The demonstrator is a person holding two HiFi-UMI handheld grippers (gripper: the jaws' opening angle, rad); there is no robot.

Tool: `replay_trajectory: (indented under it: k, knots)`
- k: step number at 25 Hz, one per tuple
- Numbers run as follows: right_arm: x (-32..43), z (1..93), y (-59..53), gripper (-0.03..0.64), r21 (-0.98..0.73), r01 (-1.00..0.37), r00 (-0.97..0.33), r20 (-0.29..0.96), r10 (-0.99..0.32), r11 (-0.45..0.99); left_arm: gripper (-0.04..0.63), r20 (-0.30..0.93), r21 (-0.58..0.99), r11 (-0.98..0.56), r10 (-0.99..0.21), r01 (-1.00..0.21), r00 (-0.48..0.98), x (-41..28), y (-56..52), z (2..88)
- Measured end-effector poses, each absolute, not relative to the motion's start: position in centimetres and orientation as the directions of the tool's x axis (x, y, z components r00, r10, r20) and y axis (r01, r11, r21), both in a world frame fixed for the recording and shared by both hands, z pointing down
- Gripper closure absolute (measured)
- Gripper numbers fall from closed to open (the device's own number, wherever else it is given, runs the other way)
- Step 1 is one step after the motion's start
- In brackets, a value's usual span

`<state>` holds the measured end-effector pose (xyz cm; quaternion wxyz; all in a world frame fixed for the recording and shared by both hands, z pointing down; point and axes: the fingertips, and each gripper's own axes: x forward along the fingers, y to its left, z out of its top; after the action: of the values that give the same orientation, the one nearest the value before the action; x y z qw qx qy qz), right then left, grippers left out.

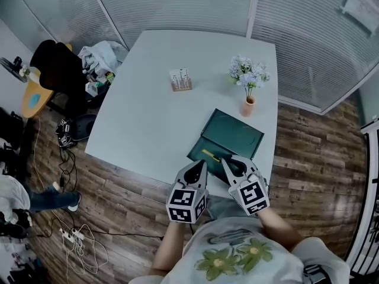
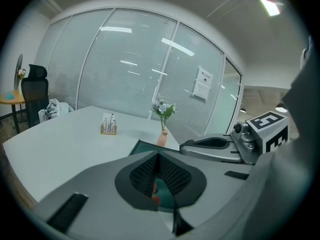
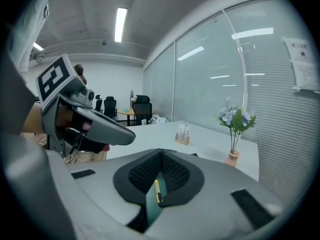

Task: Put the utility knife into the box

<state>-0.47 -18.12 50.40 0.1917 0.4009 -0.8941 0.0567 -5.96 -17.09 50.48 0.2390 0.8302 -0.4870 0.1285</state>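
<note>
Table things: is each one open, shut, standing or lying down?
Box, open.
Knife, lying in the box.
Vase, upright, holding flowers.
Left gripper, shut, empty.
Right gripper, shut, empty.

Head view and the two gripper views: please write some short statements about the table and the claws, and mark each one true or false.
1. The vase stands upright on the table, beyond the box. True.
2. The left claw grips the knife. False: it is shut on nothing, and the yellow knife lies on the near green part of the box.
3. The card holder stands inside the box. False: it stands on the bare table, apart from the box.
4. The right claw is shut, with its tip over the box. True.
</note>
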Motion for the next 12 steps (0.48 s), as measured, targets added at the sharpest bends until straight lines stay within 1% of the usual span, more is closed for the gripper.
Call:
replay_trajectory:
  k: [12]
  knots:
    - [1.0, 48.2, -15.5, 0.614, 0.072, -0.764, -0.586, 0.339, -0.736, 0.642, 0.594, 0.422, 0.253, -0.406, -0.771, -0.878, 0.477, -4.9, -14.1, 49.2]
